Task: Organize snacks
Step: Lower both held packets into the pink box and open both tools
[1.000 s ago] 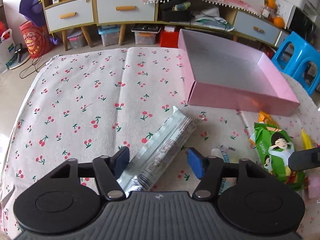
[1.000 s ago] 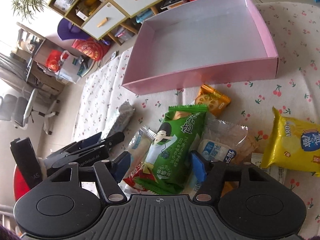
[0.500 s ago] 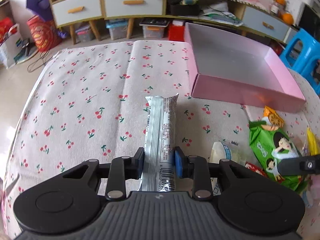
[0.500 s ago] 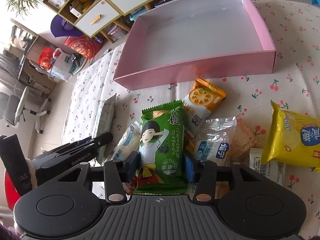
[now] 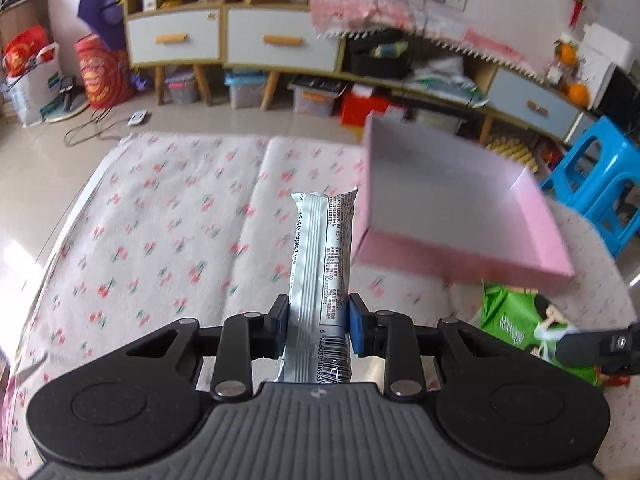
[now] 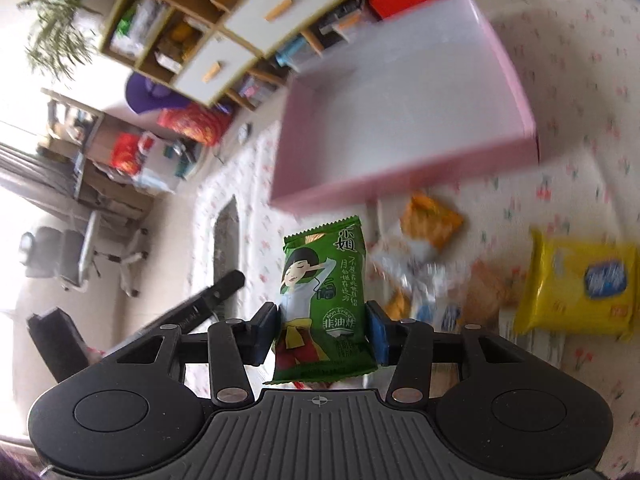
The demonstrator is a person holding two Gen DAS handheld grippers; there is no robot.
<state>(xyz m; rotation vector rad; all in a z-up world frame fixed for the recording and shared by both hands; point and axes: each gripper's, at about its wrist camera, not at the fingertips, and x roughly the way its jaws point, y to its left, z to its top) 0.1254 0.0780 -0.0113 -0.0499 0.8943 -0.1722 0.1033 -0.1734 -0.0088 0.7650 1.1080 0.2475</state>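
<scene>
Both light, crinkly packs near the pink box [image 5: 460, 200]: left gripper [image 5: 318, 326] clamps silver wrapper [image 5: 322, 256] low, right gripper [image 6: 322, 334] pinches green packet [image 6: 324, 292] low.

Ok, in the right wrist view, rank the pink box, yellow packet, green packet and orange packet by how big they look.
1. pink box, clearly largest.
2. green packet and yellow packet: similar in apparent size, and the green one is held close to the camera in the right gripper, so I won't rank them.
3. orange packet, smallest.
</scene>
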